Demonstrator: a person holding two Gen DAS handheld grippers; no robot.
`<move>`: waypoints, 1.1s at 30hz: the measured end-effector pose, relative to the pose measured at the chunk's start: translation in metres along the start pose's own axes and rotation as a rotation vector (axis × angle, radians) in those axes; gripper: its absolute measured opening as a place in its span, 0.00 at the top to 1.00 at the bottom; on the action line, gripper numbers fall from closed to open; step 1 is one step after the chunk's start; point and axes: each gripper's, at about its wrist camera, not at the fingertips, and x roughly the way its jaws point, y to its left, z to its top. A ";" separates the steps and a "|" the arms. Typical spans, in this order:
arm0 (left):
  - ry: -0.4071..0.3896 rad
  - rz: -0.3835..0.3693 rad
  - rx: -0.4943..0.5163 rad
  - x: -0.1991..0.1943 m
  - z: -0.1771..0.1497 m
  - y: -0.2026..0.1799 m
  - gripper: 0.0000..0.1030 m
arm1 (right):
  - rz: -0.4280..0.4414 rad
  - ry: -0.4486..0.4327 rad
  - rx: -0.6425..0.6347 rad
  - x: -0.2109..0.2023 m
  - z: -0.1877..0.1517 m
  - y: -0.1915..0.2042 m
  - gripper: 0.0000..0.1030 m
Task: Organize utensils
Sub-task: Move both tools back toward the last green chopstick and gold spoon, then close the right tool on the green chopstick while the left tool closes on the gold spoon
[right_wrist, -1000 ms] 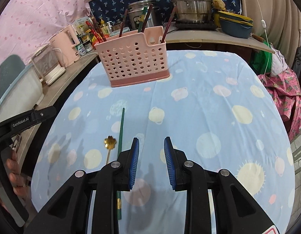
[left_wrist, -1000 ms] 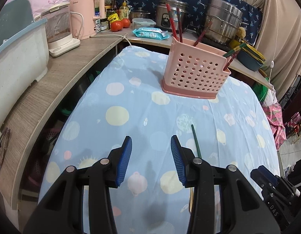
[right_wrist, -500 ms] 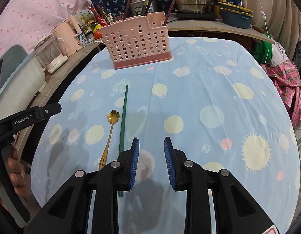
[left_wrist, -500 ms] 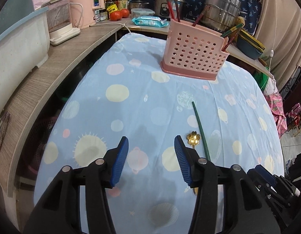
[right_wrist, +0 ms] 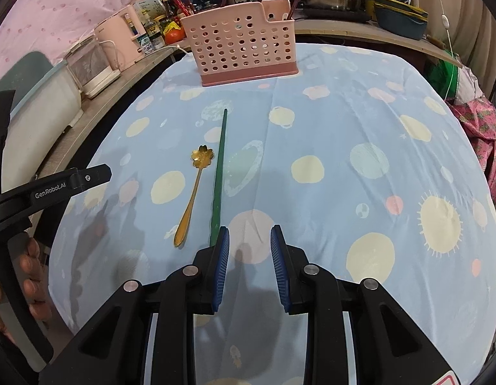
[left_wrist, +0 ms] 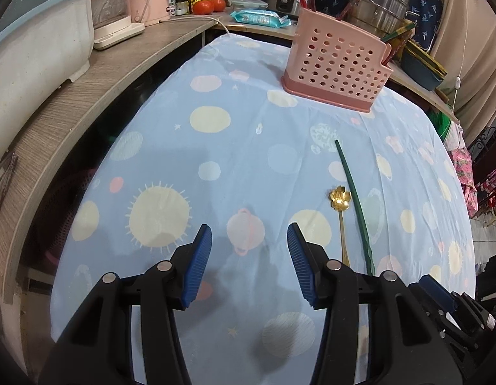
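Both my grippers, left [left_wrist: 249,256] and right [right_wrist: 250,258], hung apart and empty; spoon [right_wrist: 192,189] and green chopstick [right_wrist: 218,173] lay outside the part-filled pink holder [right_wrist: 244,45]

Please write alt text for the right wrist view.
The right hand-held gripper, open and empty, hangs over a blue patterned tablecloth. A gold spoon and a green chopstick lie left of it; a pink utensil basket stands behind.

Both grippers, left gripper [left_wrist: 249,264] and right gripper [right_wrist: 250,268], are matte black plastic linkages with silver pivot screws and ribbed blue pads [right_wrist: 223,269], white "GenRobot.AI" lettering on the left one's side, bare fingers [right_wrist: 29,266] wrapped around its handle.
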 end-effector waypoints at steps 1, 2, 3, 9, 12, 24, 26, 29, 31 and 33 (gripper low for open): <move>0.001 -0.002 0.003 0.000 -0.001 -0.001 0.55 | 0.002 0.007 -0.006 0.002 -0.002 0.002 0.74; 0.000 -0.002 0.004 0.000 -0.002 -0.001 0.55 | 0.002 0.011 -0.013 0.003 -0.003 0.004 0.74; 0.000 -0.001 0.004 0.000 -0.002 -0.001 0.55 | 0.007 0.017 -0.021 0.005 -0.005 0.006 0.74; 0.010 0.003 0.007 0.004 -0.007 -0.001 0.55 | 0.023 0.034 -0.041 0.017 -0.013 0.018 0.74; 0.020 0.005 0.008 0.007 -0.009 -0.001 0.55 | 0.025 0.049 -0.052 0.024 -0.015 0.023 0.74; 0.031 0.008 0.021 0.010 -0.010 -0.003 0.55 | 0.016 0.057 -0.073 0.033 -0.020 0.025 0.74; 0.035 0.008 0.020 0.011 -0.010 -0.003 0.55 | 0.000 0.050 -0.083 0.033 -0.021 0.026 0.79; 0.040 0.008 0.022 0.013 -0.012 -0.004 0.54 | -0.020 0.042 -0.083 0.033 -0.022 0.023 0.91; 0.043 0.007 0.024 0.015 -0.012 -0.004 0.53 | -0.012 0.043 -0.069 0.033 -0.022 0.018 0.93; 0.045 0.007 0.029 0.015 -0.013 -0.007 0.52 | -0.016 0.041 -0.065 0.032 -0.021 0.015 0.93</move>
